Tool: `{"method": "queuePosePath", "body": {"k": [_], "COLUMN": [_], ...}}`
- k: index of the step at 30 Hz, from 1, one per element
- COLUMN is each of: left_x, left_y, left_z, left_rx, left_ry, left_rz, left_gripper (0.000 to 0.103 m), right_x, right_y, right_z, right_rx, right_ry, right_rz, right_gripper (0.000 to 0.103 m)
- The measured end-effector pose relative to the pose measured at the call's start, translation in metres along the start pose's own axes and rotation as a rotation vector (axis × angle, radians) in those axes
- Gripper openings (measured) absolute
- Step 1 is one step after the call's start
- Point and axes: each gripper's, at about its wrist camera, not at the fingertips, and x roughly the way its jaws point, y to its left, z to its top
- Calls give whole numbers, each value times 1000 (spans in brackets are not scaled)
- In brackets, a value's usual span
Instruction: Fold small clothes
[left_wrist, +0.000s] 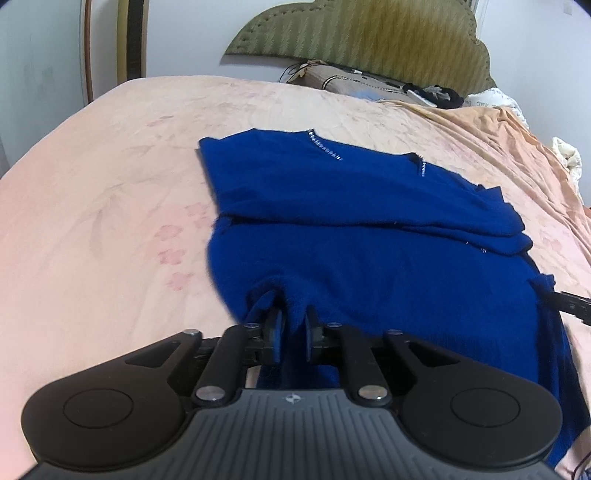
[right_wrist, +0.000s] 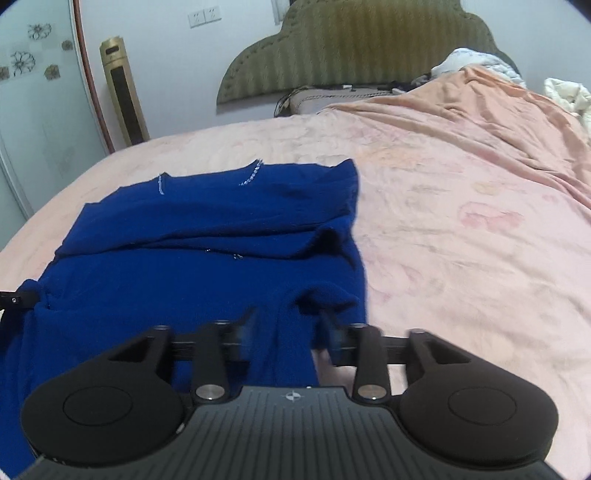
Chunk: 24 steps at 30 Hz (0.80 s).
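Note:
A royal-blue knit top (left_wrist: 351, 221) with a sparkly trimmed neckline lies on the pink bed, sleeves folded across its body. It also shows in the right wrist view (right_wrist: 207, 229). My left gripper (left_wrist: 293, 328) is shut on the near left hem of the top, with cloth bunched between the pads. My right gripper (right_wrist: 288, 328) has its jaws apart around the near right hem; its fingers are motion-blurred. The right gripper's tip shows at the right edge of the left wrist view (left_wrist: 572, 304).
The pink floral bedspread (left_wrist: 92, 206) covers the bed. A green padded headboard (right_wrist: 354, 48), a pillow with cables and dark items (left_wrist: 388, 86), and rumpled white bedding (right_wrist: 565, 92) are at the far end. A gold tower fan (right_wrist: 122, 88) stands by the wall.

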Motion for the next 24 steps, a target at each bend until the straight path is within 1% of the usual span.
{"method": "queuePosePath", "body": {"k": [1,2,4,7,8,9,10,13,16,20,24], "left_x": [-4,-8,-19,-36,-40,-43,-47,-53,-58,-66,-72], "left_y": [3,4,5,5,5,6,7,9,8,0,-6], "left_z": [-4,-7,-19,-37,-42,-48,-54,-71,-80,-88,-98], "left_rx": [1,5,25,52,47,35,15,-27,-51,-16,14], "left_ry": [2,3,2,-5,1,9,17,53,74,105,119], "left_rz": [9,15,29,45,46,47,47,51,59,20,-23], "left_gripper": [29,34,56,64,66,73,75,75,75,75,75], "right_x": [-6,-11,-20,-32,-36,-39,-42,-49,-53,-61,-67], "right_y": [-3,-6,-11,-15,-16,-16,-16,-13,-11,-9,-11], "right_z": [-5,-8,-17,-30,-35,-40,-44,-55,-64,-69,-76], "right_rx": [8,19,33,49,59,71,83,111,130,153,190], "right_ry": [1,8,22,49,59,70,78,95,107,106,115], "right_rz": [-3,-6,-12,-8,0,11,21,48,63,85,118], "right_gripper": [48,48,48,49,50,52,54,55,58,58,58]}}
